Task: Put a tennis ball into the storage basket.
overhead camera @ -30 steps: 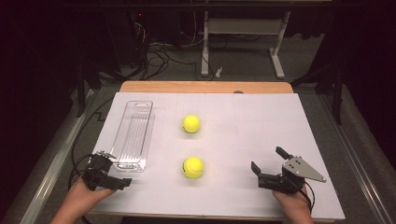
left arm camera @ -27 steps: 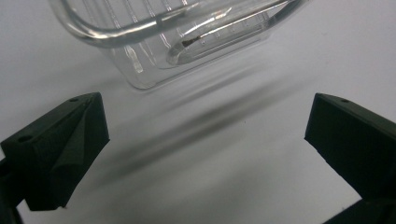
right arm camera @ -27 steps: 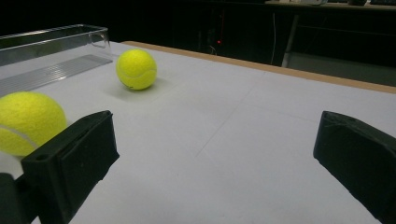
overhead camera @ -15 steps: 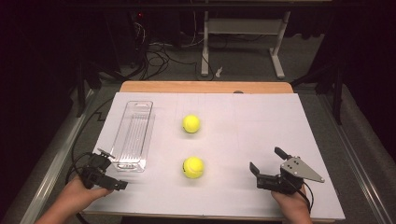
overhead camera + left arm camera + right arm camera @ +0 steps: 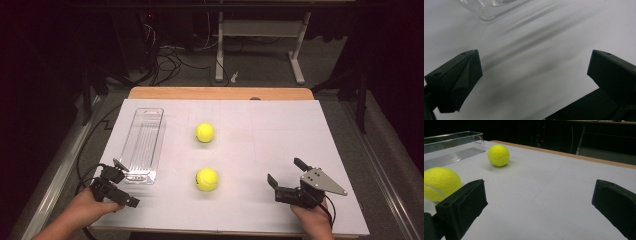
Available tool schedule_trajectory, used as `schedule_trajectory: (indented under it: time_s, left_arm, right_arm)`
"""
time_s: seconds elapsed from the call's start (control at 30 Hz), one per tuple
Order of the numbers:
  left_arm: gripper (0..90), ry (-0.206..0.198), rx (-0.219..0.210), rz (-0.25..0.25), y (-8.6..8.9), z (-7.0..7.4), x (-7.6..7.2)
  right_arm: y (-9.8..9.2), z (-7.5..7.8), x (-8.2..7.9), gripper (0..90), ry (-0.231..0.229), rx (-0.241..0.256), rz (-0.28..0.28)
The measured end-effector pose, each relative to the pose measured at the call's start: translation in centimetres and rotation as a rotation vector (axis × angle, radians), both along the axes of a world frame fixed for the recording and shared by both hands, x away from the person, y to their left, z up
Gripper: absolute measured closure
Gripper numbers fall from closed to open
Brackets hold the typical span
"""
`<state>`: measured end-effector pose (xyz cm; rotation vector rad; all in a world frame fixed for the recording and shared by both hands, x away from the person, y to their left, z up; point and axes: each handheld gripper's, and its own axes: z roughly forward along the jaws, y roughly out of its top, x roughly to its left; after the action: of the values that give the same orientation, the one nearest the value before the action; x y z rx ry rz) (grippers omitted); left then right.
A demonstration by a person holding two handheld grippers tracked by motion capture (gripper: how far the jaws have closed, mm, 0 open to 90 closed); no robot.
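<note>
Two yellow balls on the white table [image 5: 300, 130], both loose: near ball [image 5: 207, 179] between the two hands, far ball [image 5: 205, 132] farther up, beside the clear tray [image 5: 143, 145]. Since a second ago, left claw [image 5: 122, 184] drawn back toward the table's near edge and a little outward, now just off the tray's near end, jaws wide apart with nothing between them, only bare table and the tray's corner [image 5: 489, 10] ahead. Right claw [image 5: 285, 176] barely shifted, jaws likewise spread and empty, aimed across at the near ball [image 5: 440, 183], with the far ball [image 5: 498, 155] and tray [image 5: 451, 142] beyond. Probably a settling pause before the first pick; no ball grasped or in the tray yet, right claw better placed for the near ball
</note>
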<state>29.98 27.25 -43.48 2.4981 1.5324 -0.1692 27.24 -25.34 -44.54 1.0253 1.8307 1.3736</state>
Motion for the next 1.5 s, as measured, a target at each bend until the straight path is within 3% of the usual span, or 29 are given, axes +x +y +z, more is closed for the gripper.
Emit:
schedule_trajectory:
  time_s: [0.2, 0.4, 0.67, 0.93, 1.5]
  left_arm:
    - [0.8, 0.015, 0.007, -0.024, -0.6, 0.2, 0.0]
    - [0.8, 0.028, -0.014, -0.055, -1.5, 0.5, -0.1]
    - [0.8, 0.040, -0.038, -0.099, -3.4, 0.6, -0.2]
    - [0.8, 0.050, -0.030, -0.141, -5.3, 1.0, 0.0]
    - [0.7, 0.066, -0.057, -0.216, -9.2, 1.5, 0.7]
  right_arm:
    - [0.0, 0.0, 0.0, 0.3, -0.003, 0.000, 0.002]
    - [0.0, 0.0, -0.1, 0.3, -0.004, -0.001, 0.003]
    - [0.0, 0.0, 0.0, 0.3, -0.005, -0.003, 0.005]
    - [0.0, 0.1, 0.0, 0.3, -0.005, -0.003, 0.005]
    - [0.1, 0.1, -0.1, 0.3, -0.005, -0.001, 0.007]
